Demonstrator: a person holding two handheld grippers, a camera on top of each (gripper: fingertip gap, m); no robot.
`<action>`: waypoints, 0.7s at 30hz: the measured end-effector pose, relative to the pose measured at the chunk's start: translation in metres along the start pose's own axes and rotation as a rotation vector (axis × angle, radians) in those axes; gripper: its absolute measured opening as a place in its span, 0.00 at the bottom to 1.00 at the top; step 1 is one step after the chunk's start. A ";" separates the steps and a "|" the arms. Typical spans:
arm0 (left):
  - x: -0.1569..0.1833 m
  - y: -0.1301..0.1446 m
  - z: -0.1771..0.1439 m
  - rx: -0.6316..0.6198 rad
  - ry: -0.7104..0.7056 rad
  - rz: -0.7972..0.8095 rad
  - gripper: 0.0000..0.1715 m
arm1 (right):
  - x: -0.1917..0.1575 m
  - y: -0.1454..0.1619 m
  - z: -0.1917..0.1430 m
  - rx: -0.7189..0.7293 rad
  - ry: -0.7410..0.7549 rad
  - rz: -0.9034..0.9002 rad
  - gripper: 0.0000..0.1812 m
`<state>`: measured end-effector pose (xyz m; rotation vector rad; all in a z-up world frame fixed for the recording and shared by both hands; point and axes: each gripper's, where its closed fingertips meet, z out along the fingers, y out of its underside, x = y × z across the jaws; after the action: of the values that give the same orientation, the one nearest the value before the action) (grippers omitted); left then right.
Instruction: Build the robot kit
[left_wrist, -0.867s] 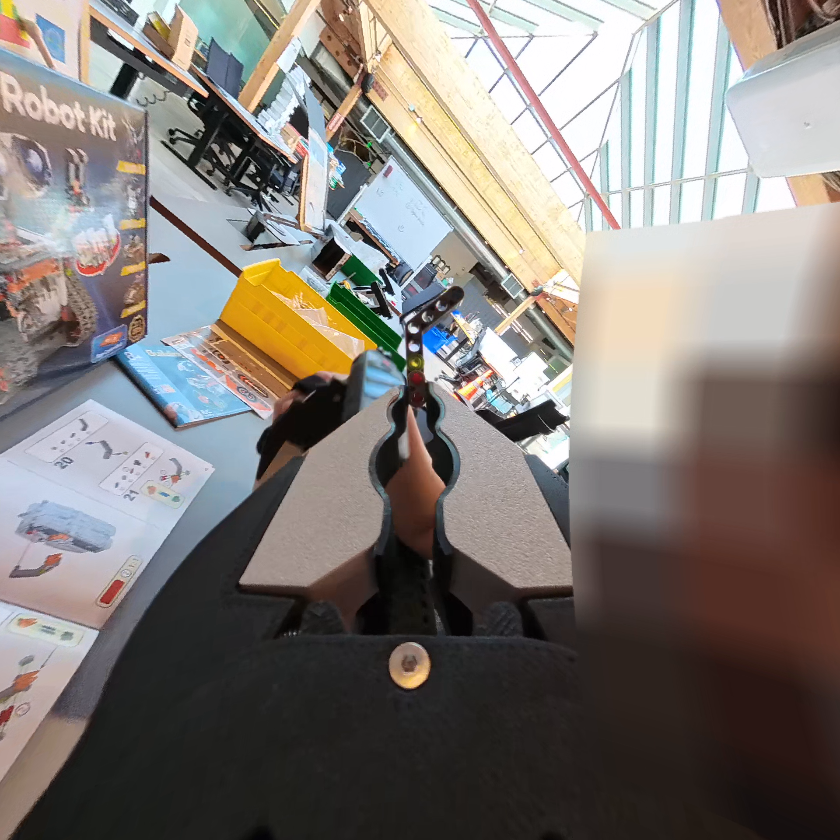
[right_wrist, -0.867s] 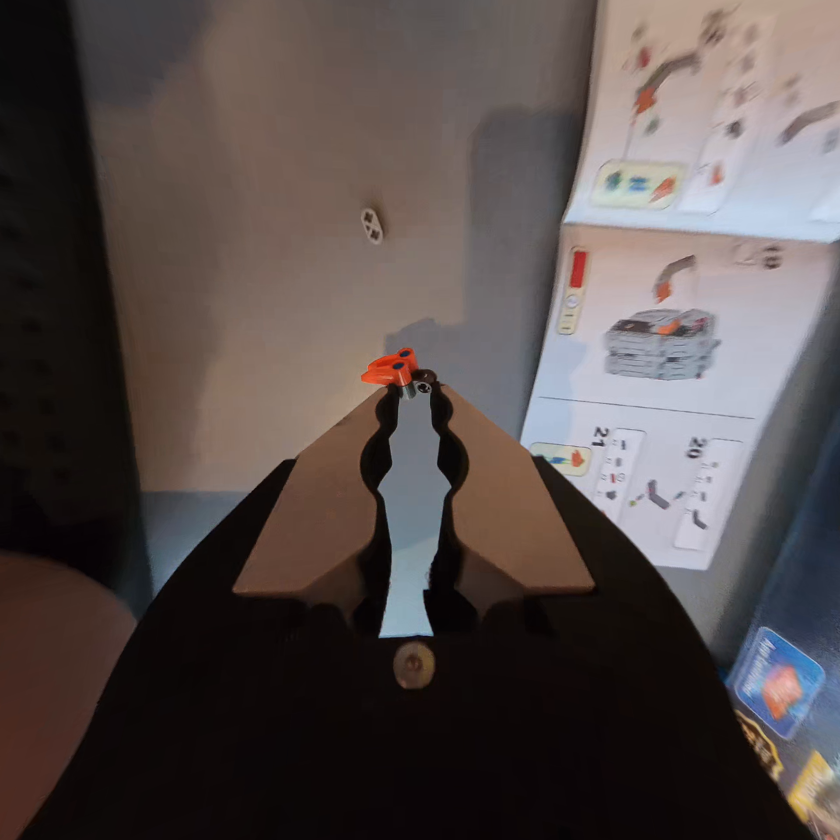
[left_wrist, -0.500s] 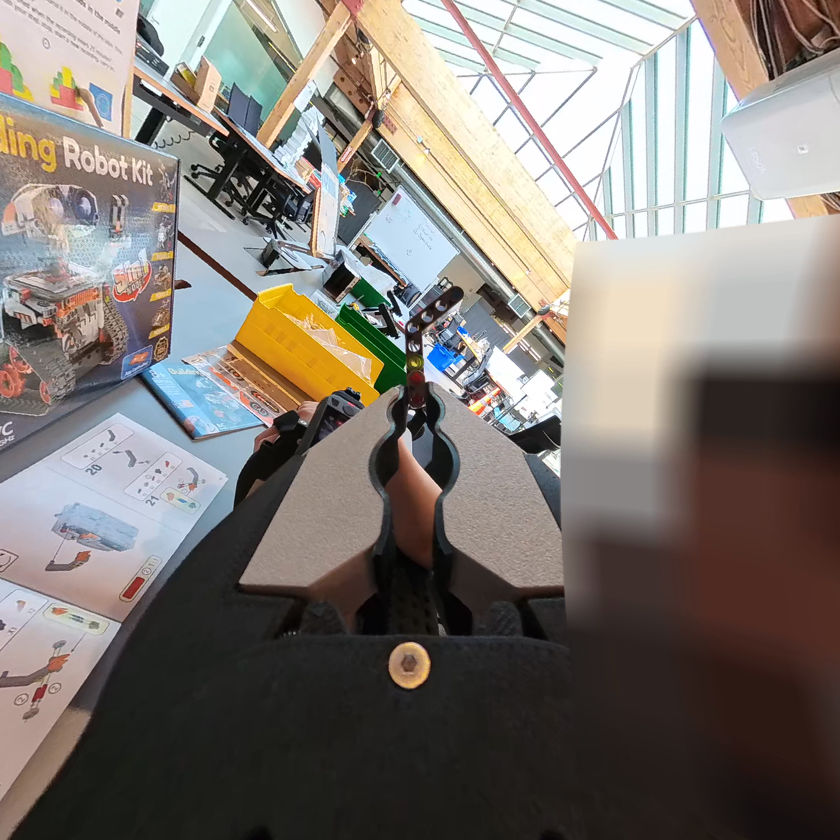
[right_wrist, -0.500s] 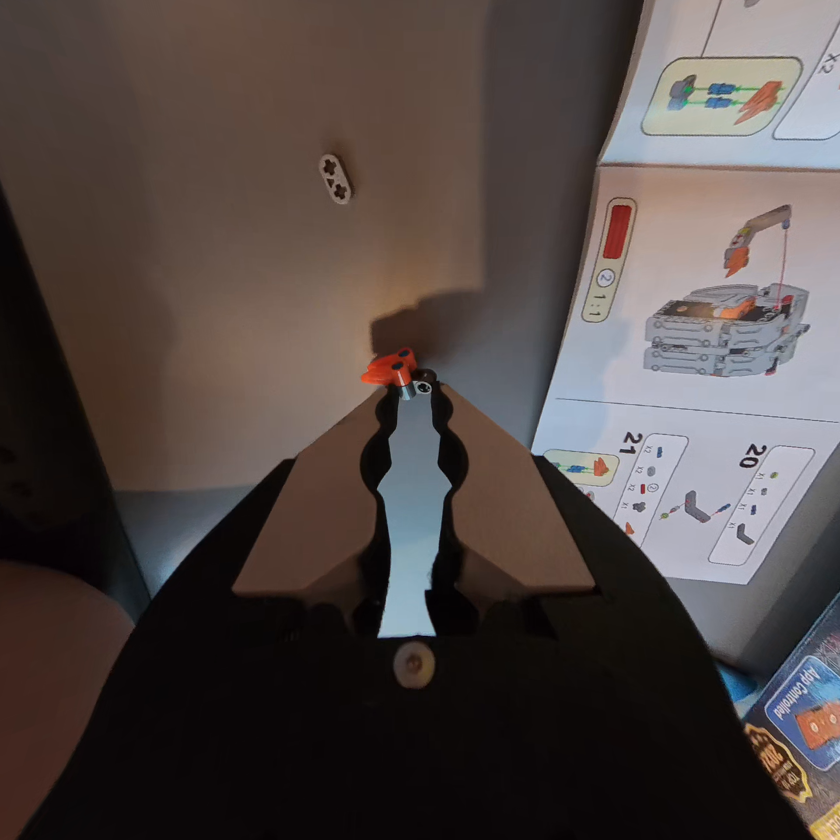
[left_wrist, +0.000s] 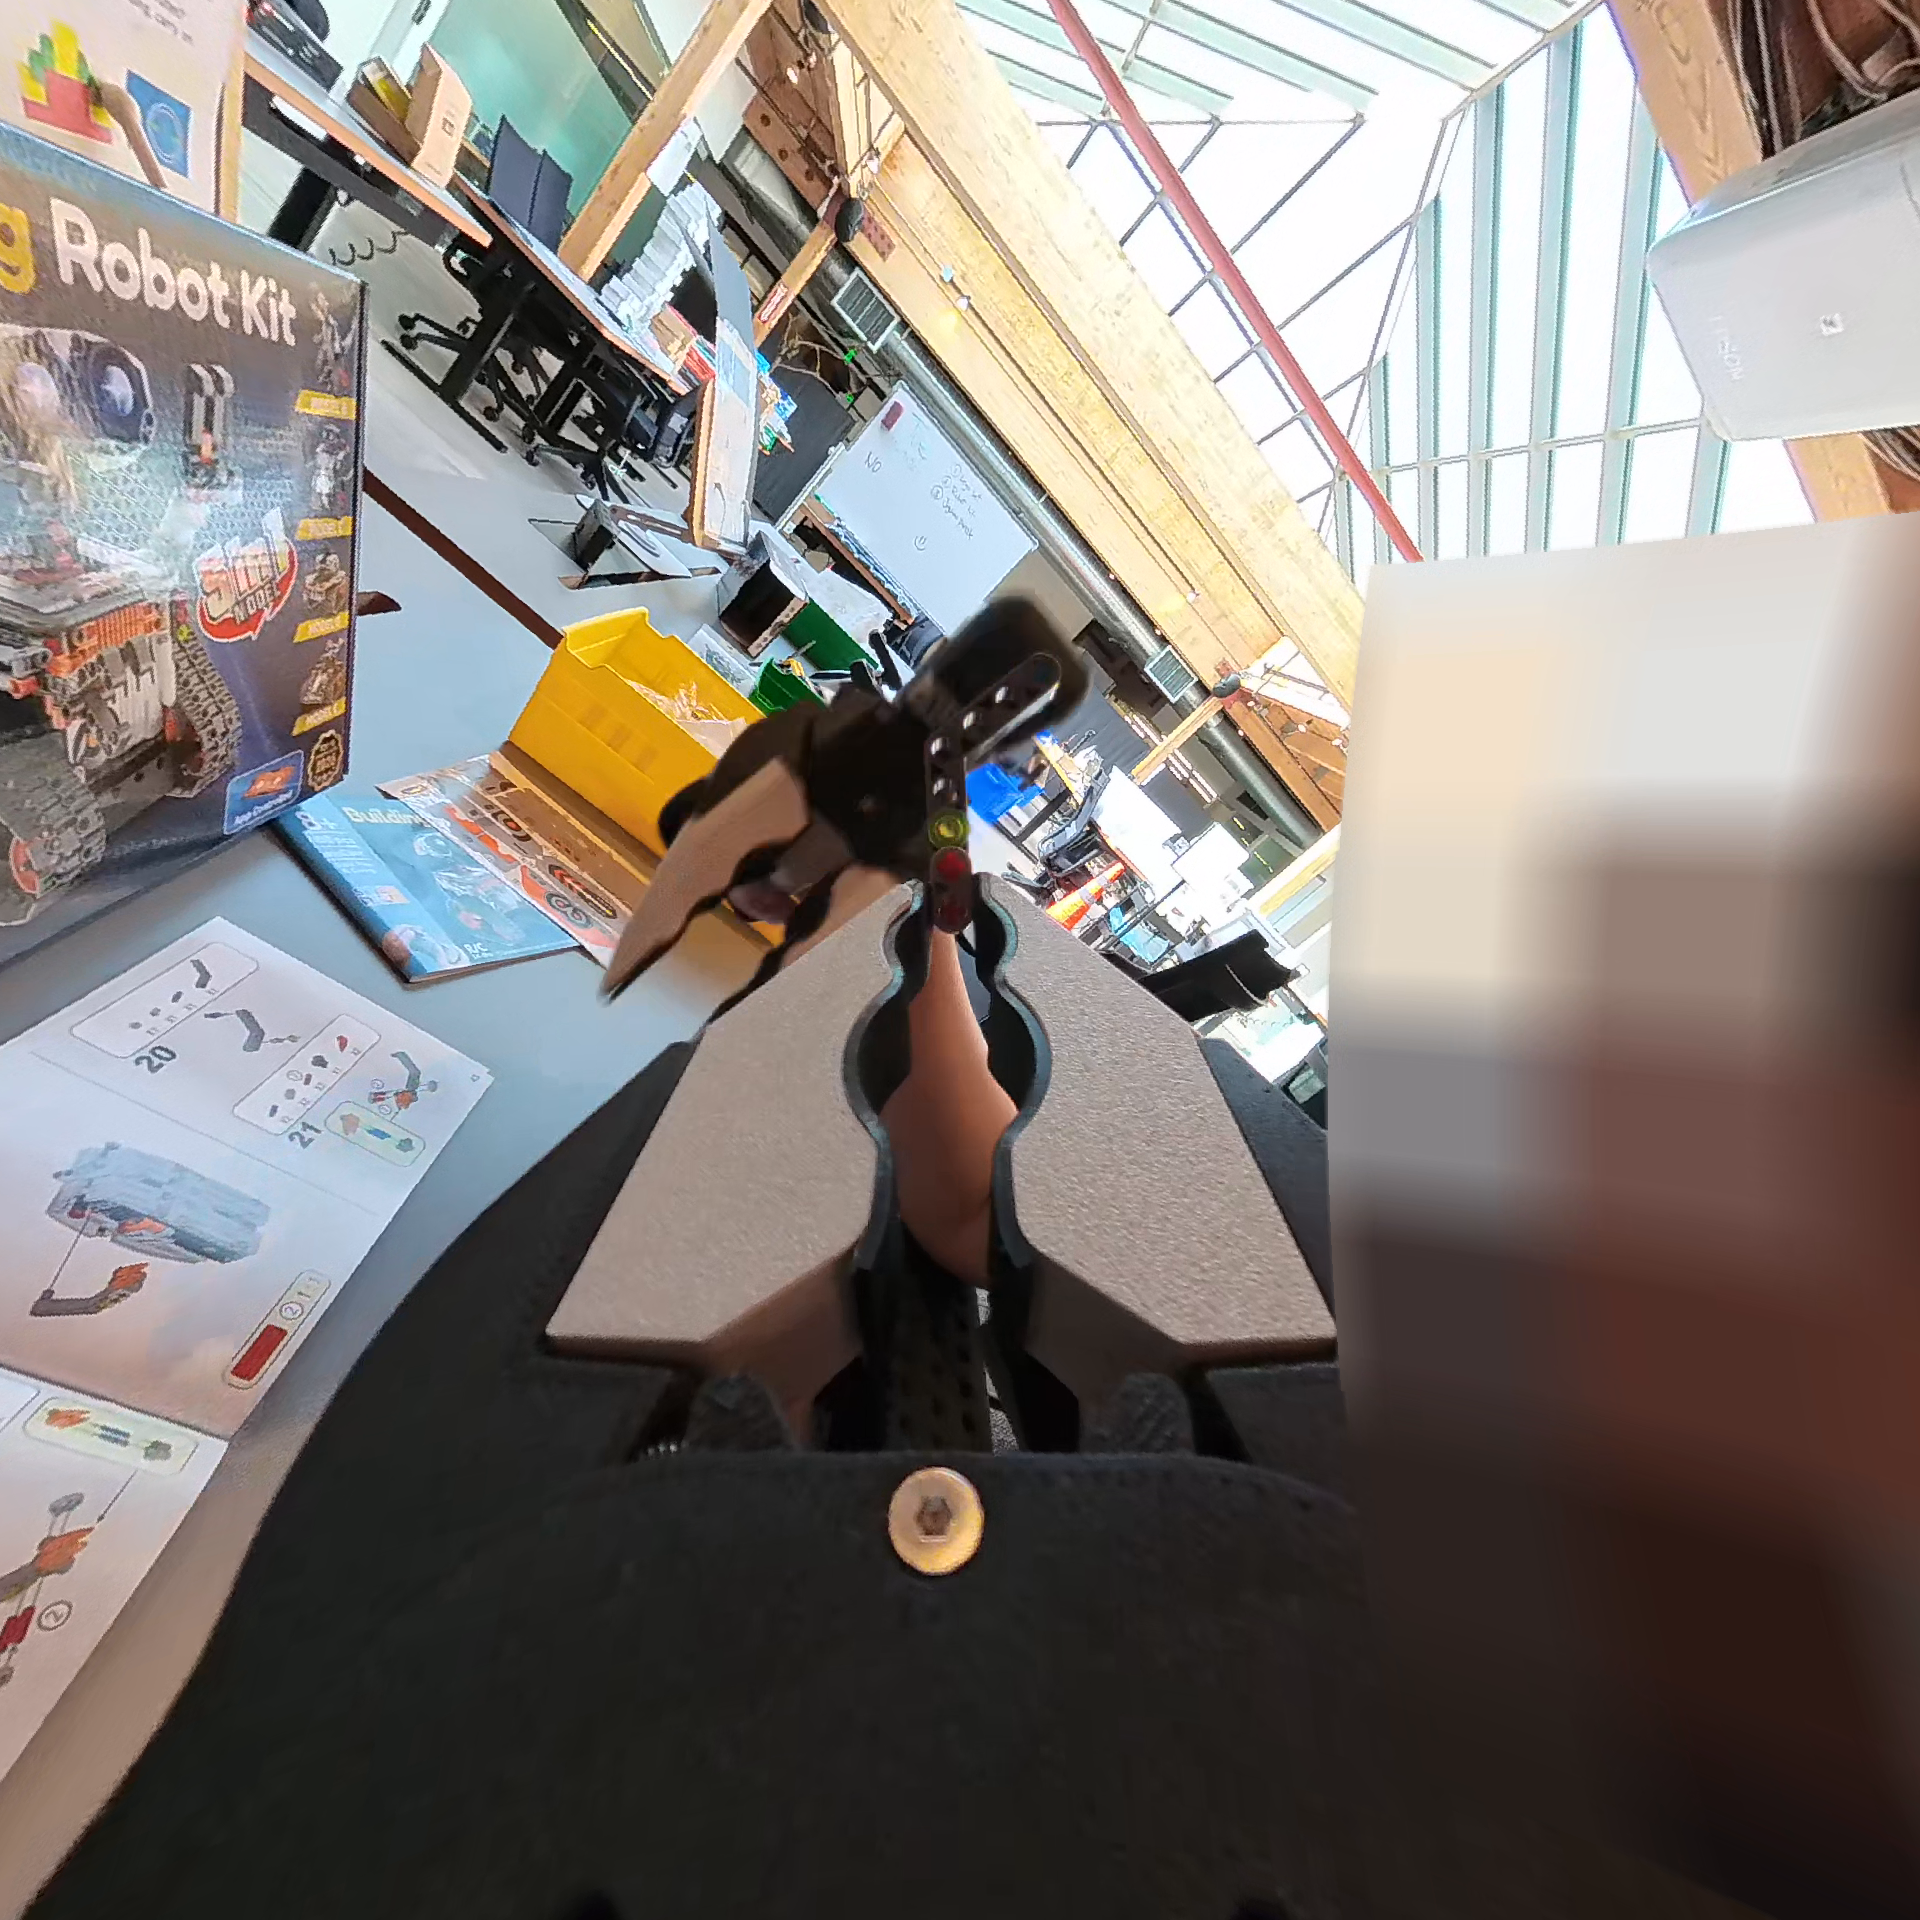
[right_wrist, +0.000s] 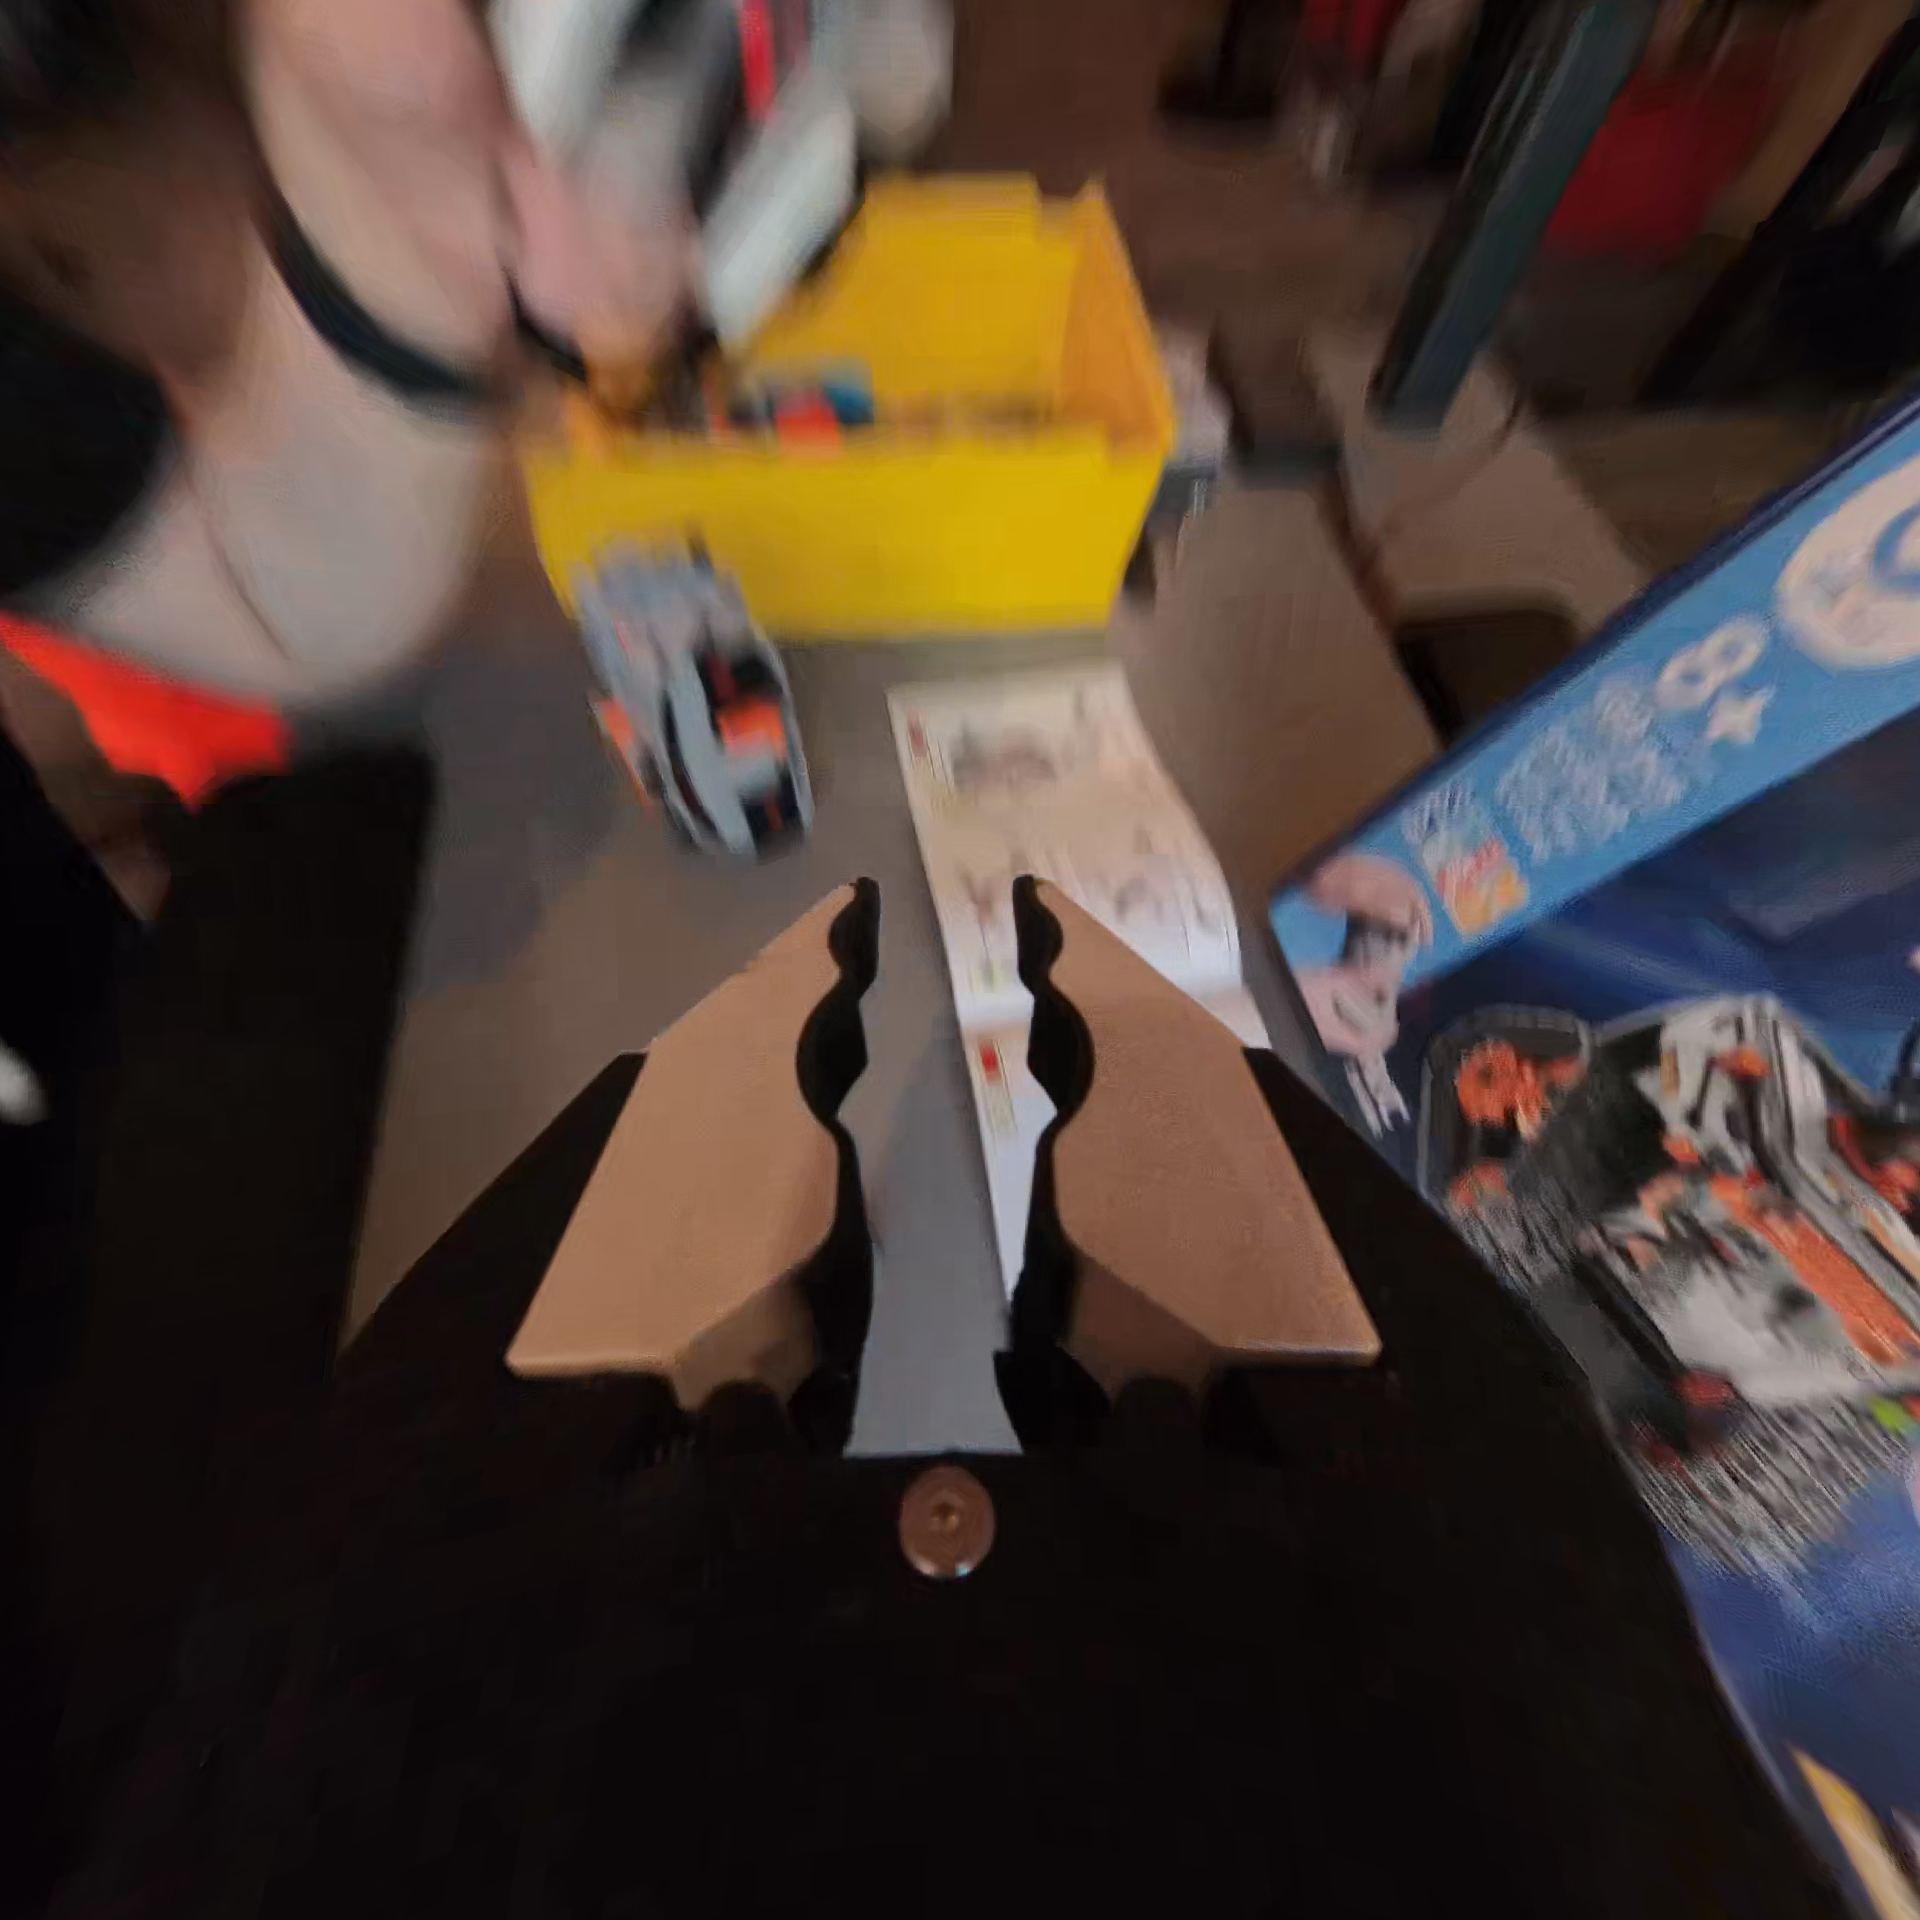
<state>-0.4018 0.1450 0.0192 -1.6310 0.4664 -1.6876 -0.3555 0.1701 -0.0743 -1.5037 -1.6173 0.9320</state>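
While tilted upward, left gripper (left_wrist: 948, 902) pinched tight on a black angled beam (left_wrist: 961, 767) with holes, yellow and red pins near its lower end, the beam's bent top jutting up beyond the tips. Just behind it, right gripper (left_wrist: 665, 914) in the air, blurred, tips pointing down-left toward the grey table (left_wrist: 499, 997). From its own heavily blurred camera, right gripper (right_wrist: 937, 902) parted a little, nothing between the fingers (right_wrist: 727, 1122), grey table showing through the gap. Ahead on the table, a small grey and orange model (right_wrist: 698, 691), an unfolded instruction sheet (right_wrist: 1070, 831) beside it, a yellow bin (right_wrist: 862, 488) beyond. Off to the side, standing upright, a blue kit box (right_wrist: 1621, 935). In the left view, instruction sheet (left_wrist: 187, 1143), booklet (left_wrist: 436, 883), yellow bin (left_wrist: 613, 717), kit box (left_wrist: 177, 499).
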 end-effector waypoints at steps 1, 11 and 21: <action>0.000 0.001 0.002 0.000 0.000 0.004 0.03 | 0.000 -0.031 -0.012 0.187 -0.033 0.091 0.15; -0.003 0.009 0.018 -0.010 -0.015 0.036 0.02 | -0.005 -0.092 -0.022 0.589 -0.251 0.489 0.15; -0.009 0.021 0.030 -0.062 -0.028 0.055 0.03 | -0.007 -0.090 -0.018 0.597 -0.357 0.590 0.05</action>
<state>-0.3681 0.1446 0.0017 -1.6688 0.5498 -1.6228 -0.3814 0.1586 0.0135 -1.4355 -0.9529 1.9024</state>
